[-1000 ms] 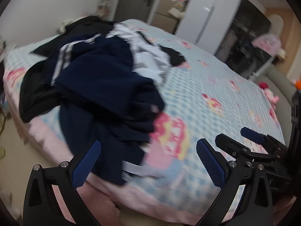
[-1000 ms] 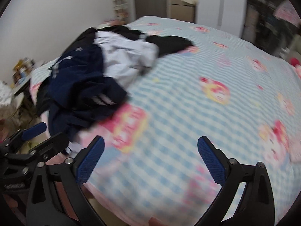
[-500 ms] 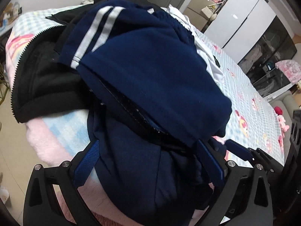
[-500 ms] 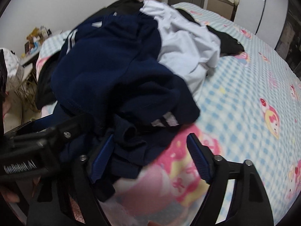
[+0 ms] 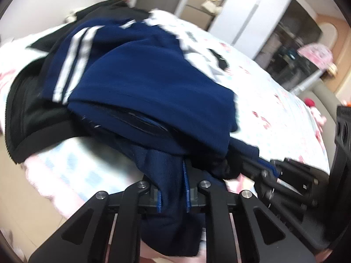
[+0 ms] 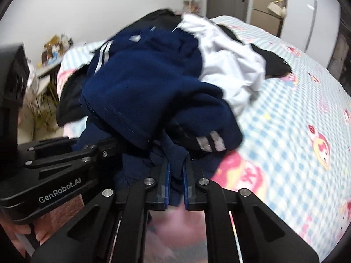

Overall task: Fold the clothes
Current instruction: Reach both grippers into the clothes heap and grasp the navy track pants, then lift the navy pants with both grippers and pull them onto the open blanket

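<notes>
A navy garment with white stripes (image 5: 140, 87) (image 6: 140, 87) lies on top of a clothes pile at the near corner of the bed. My left gripper (image 5: 172, 188) is shut on the navy fabric hanging over the bed edge. My right gripper (image 6: 176, 179) is shut on another fold of the same navy fabric, just to the right of the left gripper. Each gripper shows in the other's view: the right one (image 5: 285, 179), the left one (image 6: 65, 157). A black zip jacket (image 5: 28, 109) and a white garment (image 6: 230, 70) lie under and behind the navy one.
The bed has a blue-checked cartoon sheet (image 6: 296, 120) stretching right and back. A pink blanket edge (image 5: 54, 175) hangs at the near side. A cluttered side table (image 6: 50, 65) stands left of the bed. Wardrobes (image 5: 245, 15) and a door line the far wall.
Both grippers have closed from open onto the lower edge of the navy garment. Before that they moved in from farther back toward the pile.
</notes>
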Demonstrator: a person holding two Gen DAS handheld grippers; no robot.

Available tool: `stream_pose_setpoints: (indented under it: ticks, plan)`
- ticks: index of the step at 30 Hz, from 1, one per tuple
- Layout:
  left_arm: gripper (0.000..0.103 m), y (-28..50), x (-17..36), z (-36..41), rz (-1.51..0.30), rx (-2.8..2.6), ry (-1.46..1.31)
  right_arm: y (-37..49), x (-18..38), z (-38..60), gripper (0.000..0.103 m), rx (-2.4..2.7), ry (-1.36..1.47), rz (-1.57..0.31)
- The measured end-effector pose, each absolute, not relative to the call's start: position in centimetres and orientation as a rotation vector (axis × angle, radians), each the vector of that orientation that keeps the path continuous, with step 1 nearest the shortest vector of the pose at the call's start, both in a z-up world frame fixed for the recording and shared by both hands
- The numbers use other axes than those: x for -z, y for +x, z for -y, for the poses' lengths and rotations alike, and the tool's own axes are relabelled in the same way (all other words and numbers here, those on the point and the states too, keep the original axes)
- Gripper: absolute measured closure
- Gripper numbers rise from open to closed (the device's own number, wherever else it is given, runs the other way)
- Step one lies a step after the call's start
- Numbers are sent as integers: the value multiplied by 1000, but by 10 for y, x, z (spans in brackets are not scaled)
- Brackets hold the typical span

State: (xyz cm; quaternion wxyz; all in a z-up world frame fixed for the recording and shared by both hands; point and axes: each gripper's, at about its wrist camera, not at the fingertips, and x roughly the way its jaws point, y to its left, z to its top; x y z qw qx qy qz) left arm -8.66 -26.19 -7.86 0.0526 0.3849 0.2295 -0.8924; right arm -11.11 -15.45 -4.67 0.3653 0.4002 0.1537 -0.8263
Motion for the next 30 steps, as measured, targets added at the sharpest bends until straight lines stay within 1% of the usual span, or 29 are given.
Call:
stream_pose_setpoints:
  ticks: [4,8,10,13,14,15,16,17,18,19,20,21,22,23,24,26,27,29,30]
  plan:
    - [93,-123,65,227,-713,2846,1246,-109,33,113,96,2186,1016,-361]
    - [93,-142,71,175,-656,2898,1340,-100,26,73,96,2258,1021,-365]
    - [93,-140,74,165,-669,2877,1334,-101,28,56,96,2288,1055,-376]
    - [91,-129,80,171,-768,2834,1339,-101,28,44,96,2288,1065,-360]
    - [87,-125,81,173,-783,2819,1339,-101,26,44,96,2294,1055,-368]
    - [74,-120,81,174,-776,2805,1337,-100,24,44,96,2303,1043,-380]
    - [56,-115,79,177,-768,2790,1320,-101,23,50,96,2308,1036,-391]
    - [49,-105,76,181,-770,2776,1279,-101,23,56,95,2306,1040,-384]
    - [42,-90,73,185,-781,2764,1230,-100,24,62,90,2302,1046,-373]
    - [41,-79,69,192,-796,2743,1175,-102,25,66,77,2277,1058,-349]
    - [39,-71,68,200,-809,2714,1122,-104,27,69,68,2246,1072,-323]
    - [34,-63,68,207,-819,2685,1074,-107,29,73,49,2220,1078,-301]
    - [31,-57,69,216,-830,2653,1032,-110,35,79,33,2203,1090,-292]
    - [30,-58,71,224,-845,2625,1014,-113,42,85,29,2188,1104,-285]
    - [29,-58,76,233,-864,2603,1024,-115,50,90,28,2171,1129,-284]
    - [29,-61,89,250,-883,2579,1069,-118,65,99,28,2133,1184,-282]
    - [31,-62,95,256,-856,2567,1093,-120,73,103,30,2114,1211,-281]
    - [48,-72,100,250,-791,2565,1138,-123,88,112,68,2076,1265,-279]
    - [63,-75,100,246,-767,2574,1157,-122,90,111,93,2094,1265,-295]
